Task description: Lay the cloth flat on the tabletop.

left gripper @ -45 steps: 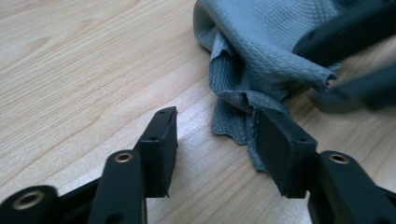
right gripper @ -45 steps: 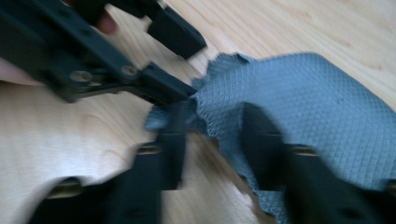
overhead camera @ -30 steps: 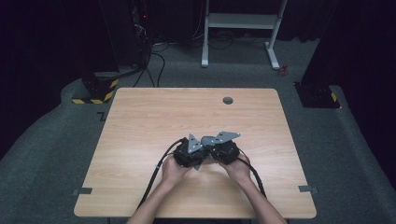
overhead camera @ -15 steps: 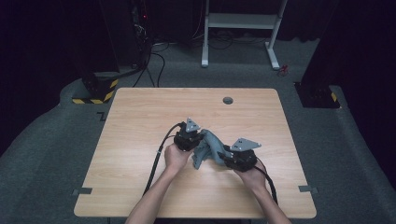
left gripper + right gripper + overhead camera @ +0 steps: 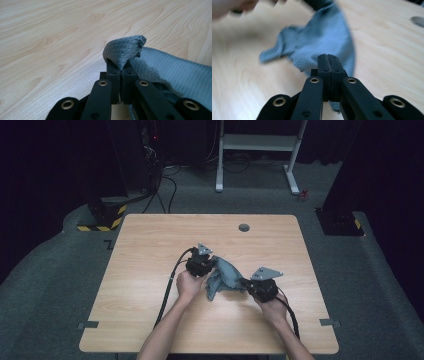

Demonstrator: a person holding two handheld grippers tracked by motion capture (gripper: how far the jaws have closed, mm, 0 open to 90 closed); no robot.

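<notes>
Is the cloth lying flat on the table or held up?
Held up, partly spread. The cloth hangs rumpled between the left gripper and right gripper, both jaws shut on it.

Light wooden table (image 5: 150, 270), grey cloth (image 5: 222, 279) partly on it, round grommet (image 5: 244, 227) near far edge.

The two grippers are farther apart now, and the grey cloth (image 5: 225, 276) is stretched out wider between them.
</notes>
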